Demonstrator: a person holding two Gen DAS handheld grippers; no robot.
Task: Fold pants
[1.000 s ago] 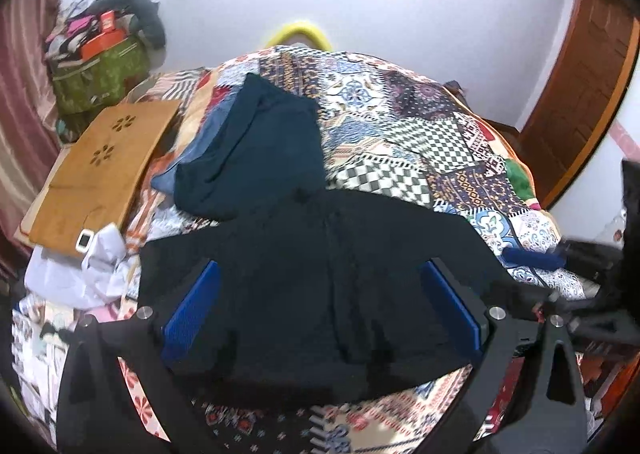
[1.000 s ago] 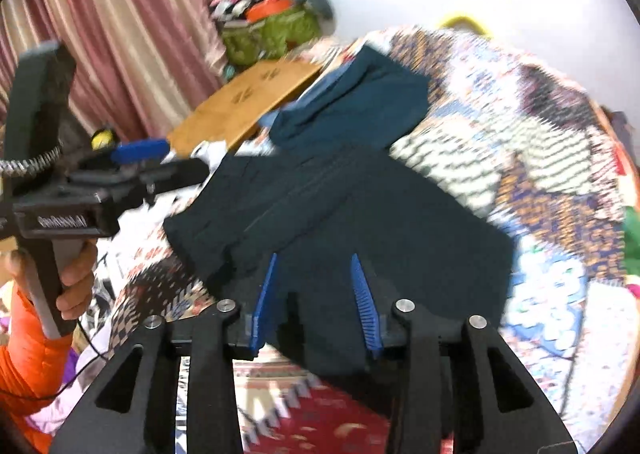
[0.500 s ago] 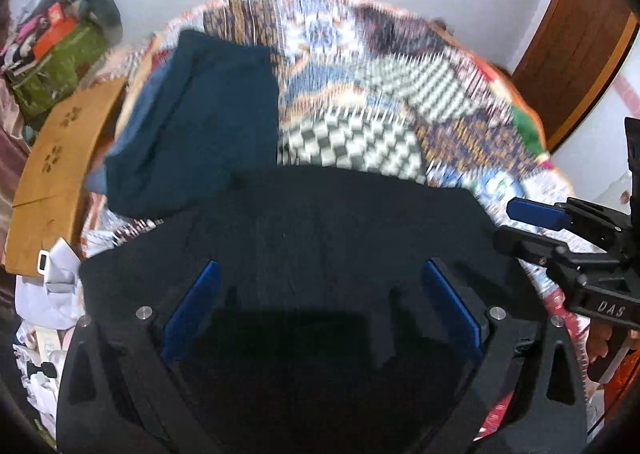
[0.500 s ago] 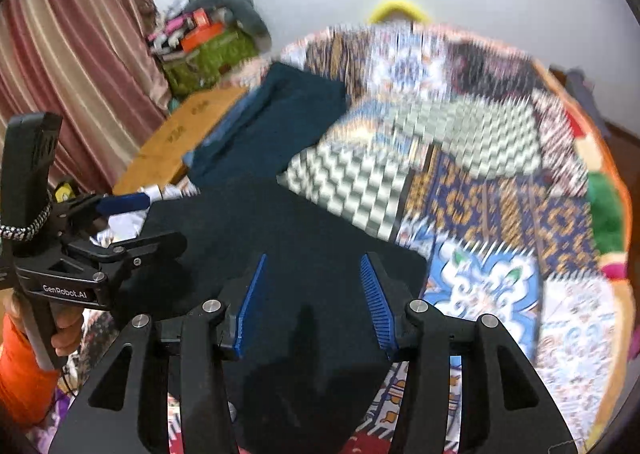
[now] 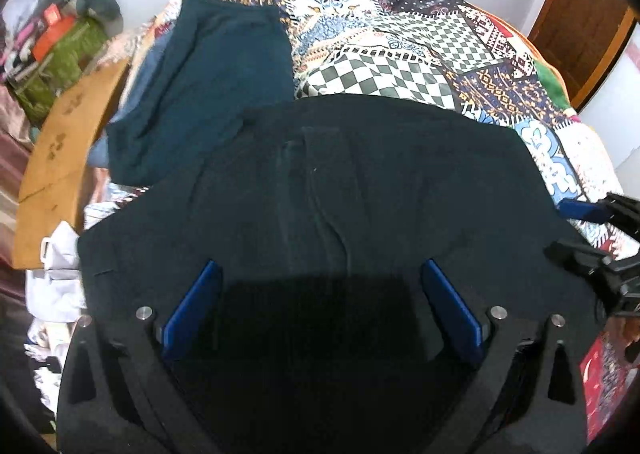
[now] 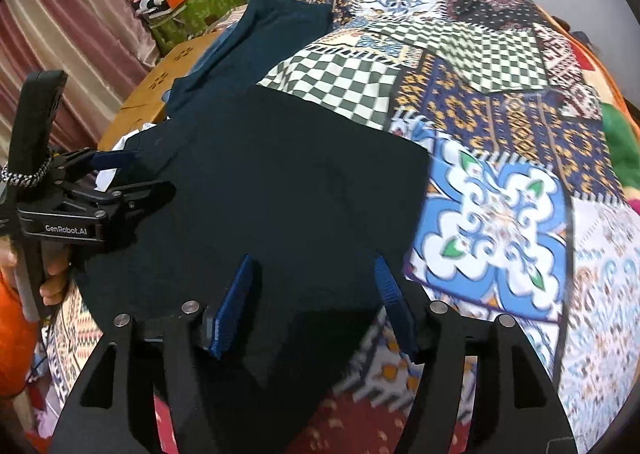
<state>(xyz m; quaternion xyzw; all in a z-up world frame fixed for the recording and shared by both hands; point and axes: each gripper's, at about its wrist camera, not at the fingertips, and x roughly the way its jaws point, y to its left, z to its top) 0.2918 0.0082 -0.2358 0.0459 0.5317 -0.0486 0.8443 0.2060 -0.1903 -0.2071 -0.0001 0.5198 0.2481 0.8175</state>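
Black, soft cloth is what this job turns on: the pants [image 5: 340, 181] lie spread and already doubled on the patchwork bedspread [image 5: 404, 53], just in front of a teal garment [image 5: 216, 93] whose near edge they touch or slightly overlap. They look light and limp, likely to sag and slide out of shape if lifted from the middle, so I judge the best hold to be at an edge or corner, both layers pinched together, one gripper at each end of the same side. The left gripper [image 5: 320, 302] stands released, its blue pads wide apart above the near part of the cloth with nothing pressed between them. The right gripper [image 6: 316, 294] is also released; its jaws have just been opening, and the near right corner of the pants lies below and between them without being pinched. The left wrist view shows the whole width of the garment, a seam running down its centre, and the right gripper's tips [image 5: 592, 230] at the far right edge. The right wrist view gives what that one lacks: the clean right-hand edge and corner against the blue-and-white quilt patch [image 6: 496, 221], and the left gripper [image 6: 120, 173] seen from the side, held by a hand [image 6: 52, 274] in an orange sleeve [image 6: 16, 334].
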